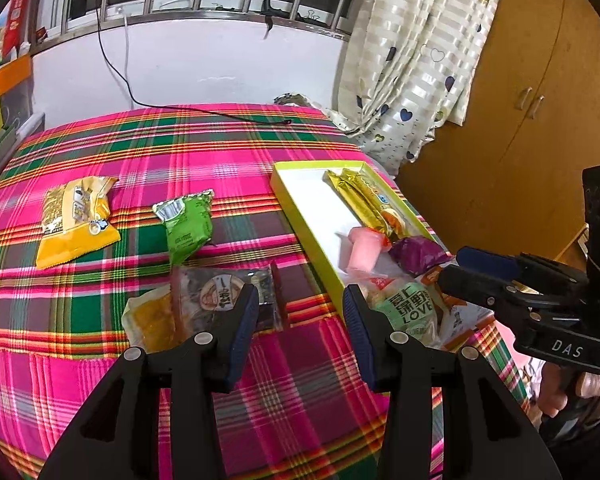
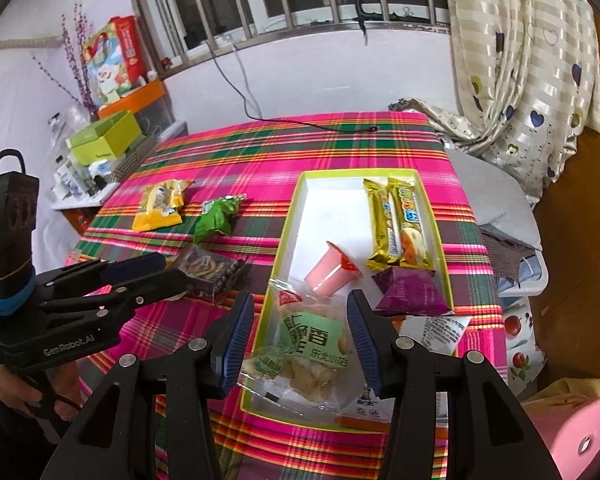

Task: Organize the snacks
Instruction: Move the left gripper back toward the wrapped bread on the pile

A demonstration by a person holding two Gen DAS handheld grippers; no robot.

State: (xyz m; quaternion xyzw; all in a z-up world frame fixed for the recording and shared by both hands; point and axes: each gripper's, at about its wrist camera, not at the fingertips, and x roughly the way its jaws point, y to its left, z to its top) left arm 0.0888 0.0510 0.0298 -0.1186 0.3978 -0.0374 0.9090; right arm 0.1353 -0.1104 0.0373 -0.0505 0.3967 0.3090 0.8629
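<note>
A green-rimmed white tray point(image 2: 312, 208) lies on the plaid table. It holds two gold bars point(image 2: 400, 224), a pink jelly cup point(image 2: 328, 276), a purple packet point(image 2: 410, 292), a clear chip bag with a green label point(image 2: 312, 344) and an orange-white packet point(image 2: 436, 330). My right gripper point(image 2: 300, 332) is open and empty, jaws either side of the chip bag, just above it. My left gripper point(image 1: 300, 320) is open and empty over the cloth beside the tray point(image 1: 300, 200). A dark clear snack bag point(image 1: 224, 296), a green packet point(image 1: 186, 224) and a yellow packet point(image 1: 74, 216) lie left of the tray.
A black cable point(image 1: 204, 110) lies on the far table. Curtain point(image 1: 416, 60) and wooden cabinet point(image 1: 532, 120) stand to the right. A side shelf with a green box point(image 2: 104, 136) and clutter is at the left. A pink object point(image 2: 576, 432) sits at the lower right.
</note>
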